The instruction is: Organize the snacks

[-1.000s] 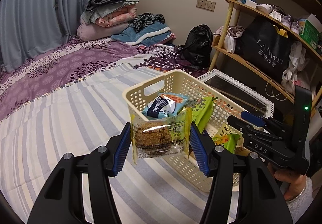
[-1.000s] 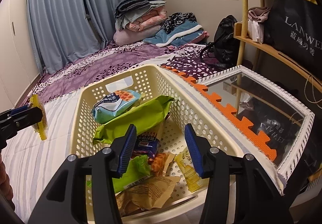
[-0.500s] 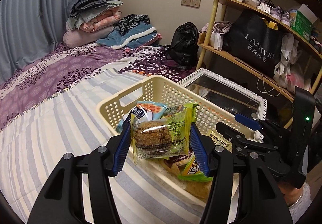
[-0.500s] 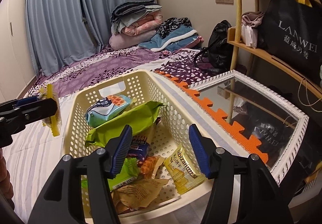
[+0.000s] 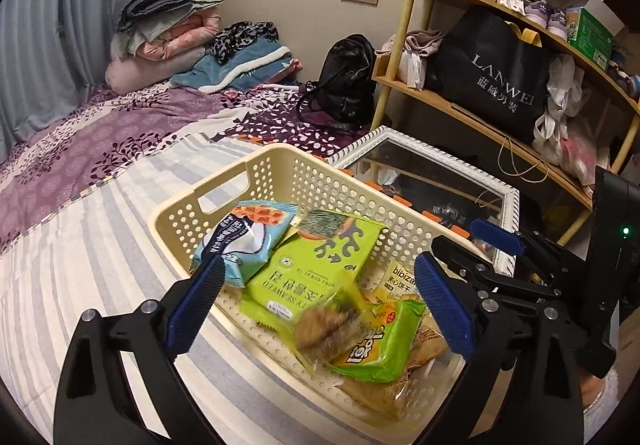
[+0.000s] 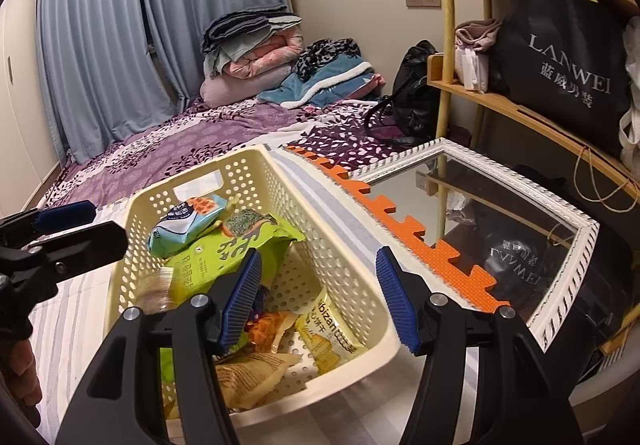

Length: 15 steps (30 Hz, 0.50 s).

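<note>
A cream perforated basket (image 5: 276, 175) stands on the striped bed and holds several snack packs: a blue pack (image 5: 244, 237), a large green pack (image 5: 316, 273) and a yellow biscuit pack (image 5: 400, 279). A clear-wrapped cookie pack (image 5: 326, 329) is blurred inside the basket, just below my open, empty left gripper (image 5: 316, 309). My right gripper (image 6: 320, 301) is open and empty over the basket's right rim (image 6: 320, 213); it also shows in the left wrist view (image 5: 472, 245). The cookie pack shows blurred in the right wrist view (image 6: 154, 287).
A white-framed mirror (image 6: 480, 205) lies to the right of the basket, with an orange foam mat edge (image 6: 400, 233) between. Wooden shelves with a black bag (image 5: 496, 81) stand at right. Folded blankets (image 5: 168, 33) and a black backpack (image 5: 344, 81) lie at the bed's far end.
My left gripper moved over the basket and opened; the cookie pack it held has dropped into the basket. My right gripper widened slightly.
</note>
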Tool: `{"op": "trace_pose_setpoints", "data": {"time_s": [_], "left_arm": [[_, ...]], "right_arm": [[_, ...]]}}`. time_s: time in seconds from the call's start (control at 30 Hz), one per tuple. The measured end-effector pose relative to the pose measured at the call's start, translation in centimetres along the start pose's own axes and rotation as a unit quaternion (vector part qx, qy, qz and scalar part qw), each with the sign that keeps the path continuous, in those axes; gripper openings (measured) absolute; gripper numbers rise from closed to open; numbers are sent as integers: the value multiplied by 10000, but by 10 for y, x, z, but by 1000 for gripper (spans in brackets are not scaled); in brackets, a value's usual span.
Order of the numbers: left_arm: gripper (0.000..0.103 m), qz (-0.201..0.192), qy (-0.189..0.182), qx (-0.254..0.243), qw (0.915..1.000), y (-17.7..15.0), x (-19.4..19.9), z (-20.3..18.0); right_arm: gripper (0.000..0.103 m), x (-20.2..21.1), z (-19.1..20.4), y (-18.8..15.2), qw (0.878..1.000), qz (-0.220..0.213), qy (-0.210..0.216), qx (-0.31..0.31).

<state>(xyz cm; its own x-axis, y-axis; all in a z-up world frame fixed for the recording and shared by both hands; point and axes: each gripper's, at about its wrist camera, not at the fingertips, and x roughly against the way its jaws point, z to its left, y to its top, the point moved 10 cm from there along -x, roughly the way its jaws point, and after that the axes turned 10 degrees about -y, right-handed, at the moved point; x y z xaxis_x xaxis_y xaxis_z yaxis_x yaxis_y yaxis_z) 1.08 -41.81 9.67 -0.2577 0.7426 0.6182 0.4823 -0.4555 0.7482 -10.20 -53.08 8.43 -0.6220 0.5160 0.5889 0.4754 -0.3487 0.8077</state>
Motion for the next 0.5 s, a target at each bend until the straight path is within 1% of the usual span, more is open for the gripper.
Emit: {"op": "trace_pose_setpoints", "data": {"time_s": [0.37, 0.43, 0.5], "left_arm": [[97, 7, 218, 33, 9998, -2, 8, 8], [100, -11, 303, -2, 9995, -3, 11, 10], [100, -38, 421, -62, 9991, -3, 15, 11]], "right_arm": [[64, 7, 7, 0, 10000, -50, 50, 64], [66, 9, 8, 0, 9999, -58, 45, 73], [68, 11, 9, 1, 9999, -83, 39, 89]]}}
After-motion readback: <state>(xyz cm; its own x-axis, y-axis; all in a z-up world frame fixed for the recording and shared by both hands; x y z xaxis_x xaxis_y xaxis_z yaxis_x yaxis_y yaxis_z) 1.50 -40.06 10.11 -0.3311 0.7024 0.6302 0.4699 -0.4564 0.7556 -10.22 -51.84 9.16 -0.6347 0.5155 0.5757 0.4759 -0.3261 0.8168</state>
